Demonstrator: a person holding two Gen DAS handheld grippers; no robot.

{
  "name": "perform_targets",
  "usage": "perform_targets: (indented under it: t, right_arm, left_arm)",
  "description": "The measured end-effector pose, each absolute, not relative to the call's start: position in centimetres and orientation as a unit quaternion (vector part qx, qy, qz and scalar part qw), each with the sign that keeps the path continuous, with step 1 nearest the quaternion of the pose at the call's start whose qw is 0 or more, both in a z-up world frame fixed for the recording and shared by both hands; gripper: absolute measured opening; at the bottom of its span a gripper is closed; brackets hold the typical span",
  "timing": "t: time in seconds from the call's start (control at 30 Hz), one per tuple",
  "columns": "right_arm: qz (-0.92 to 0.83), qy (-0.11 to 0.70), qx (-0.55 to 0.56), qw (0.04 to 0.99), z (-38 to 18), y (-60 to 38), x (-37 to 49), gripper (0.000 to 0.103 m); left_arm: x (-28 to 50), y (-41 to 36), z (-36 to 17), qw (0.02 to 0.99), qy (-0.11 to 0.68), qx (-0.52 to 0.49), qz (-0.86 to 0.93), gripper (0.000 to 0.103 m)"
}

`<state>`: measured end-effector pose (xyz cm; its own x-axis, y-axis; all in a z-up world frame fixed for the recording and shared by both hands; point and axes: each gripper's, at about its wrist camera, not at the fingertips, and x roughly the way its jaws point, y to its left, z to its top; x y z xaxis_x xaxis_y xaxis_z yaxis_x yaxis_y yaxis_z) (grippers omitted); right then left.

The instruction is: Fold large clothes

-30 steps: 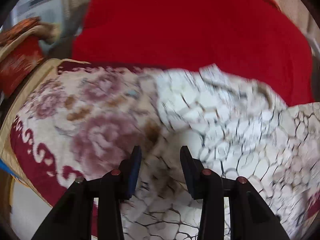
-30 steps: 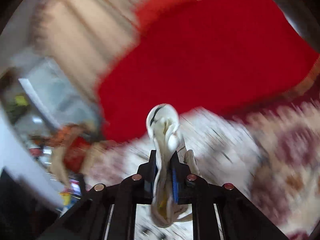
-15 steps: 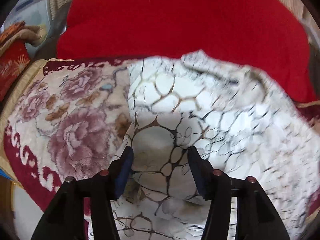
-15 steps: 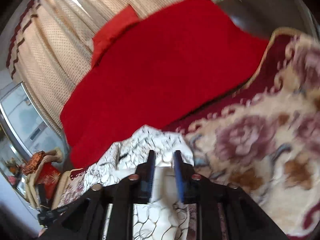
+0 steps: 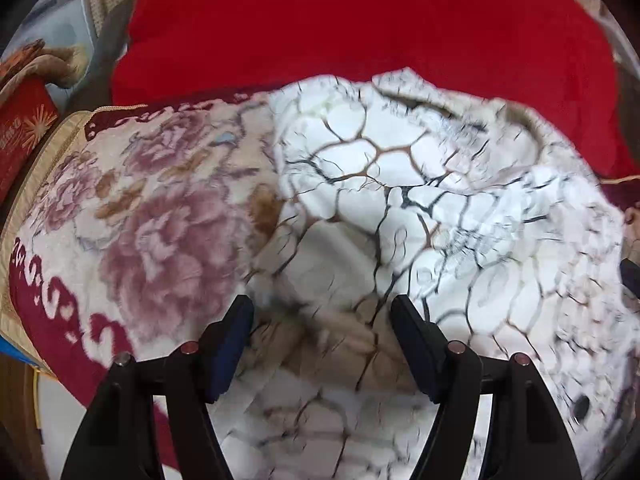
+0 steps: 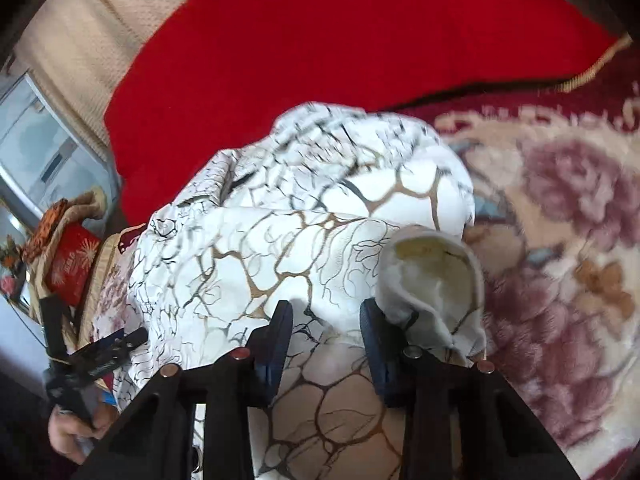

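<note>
Garment let go by both grippers and laid on the floral blanket

The jaws of the left gripper [image 5: 322, 322] and the right gripper [image 6: 326, 318] have just been opening; where a bunched strip of cloth was pinched in the right one a second ago, both pairs are now seen spread, with the white crackle-patterned garment [image 5: 400, 208] lying loose between and below them, no pad pressing on it. It is judged that one fold has been set down and a fresh hold is needed. The garment is heaped on the floral blanket [image 5: 152, 232], in front of the red cover [image 5: 360, 28]. Only in the right wrist view are a turned-up cuff with pale lining [image 6: 434, 276] and the person's hand [image 6: 74, 436] holding the other gripper shown.
</note>
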<state>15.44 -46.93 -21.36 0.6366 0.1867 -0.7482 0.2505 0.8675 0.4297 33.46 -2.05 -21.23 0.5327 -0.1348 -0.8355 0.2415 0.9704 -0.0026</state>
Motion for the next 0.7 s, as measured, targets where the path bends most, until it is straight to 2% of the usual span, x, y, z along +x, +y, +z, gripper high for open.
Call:
perform_targets:
  t: [0.03, 0.07, 0.1, 0.27, 0.37, 0.5, 0.7]
  right_arm:
    - [-0.015, 0.424, 0.253, 0.869, -20.4, -46.8, 14.9, 0.042]
    - [-0.007, 0.421, 0.255, 0.870, -19.8, -46.8, 14.4, 0.050]
    - [0.006, 0.411, 0.263, 0.873, -18.9, -47.0, 13.3, 0.053]
    - [0.018, 0.358, 0.263, 0.896, -14.2, -47.3, 7.9, 0.065]
    - [0.023, 0.335, 0.260, 0.905, -12.1, -47.7, 4.6, 0.067]
    - [0.021, 0.322, 0.246, 0.914, -10.4, -47.9, 0.0, 0.067]
    - [0.021, 0.336, 0.239, 0.911, -10.4, -47.9, -6.1, 0.067]
  left_arm:
    - [32.5, -1.3, -20.4, 0.879, 0.460, 0.057, -0.114, 0.073]
    - [31.8, -0.6, -19.9, 0.882, 0.452, 0.058, -0.119, 0.073]
    - [30.7, 0.4, -19.1, 0.886, 0.443, 0.059, -0.123, 0.073]
    - [25.5, 5.7, -16.6, 0.893, 0.421, 0.053, -0.151, 0.077]
    - [21.9, 9.0, -16.8, 0.887, 0.425, 0.058, -0.169, 0.082]
    - [18.5, 12.7, -18.5, 0.874, 0.446, 0.039, -0.189, 0.083]
    - [15.0, 17.2, -23.6, 0.838, 0.492, -0.067, -0.226, 0.083]
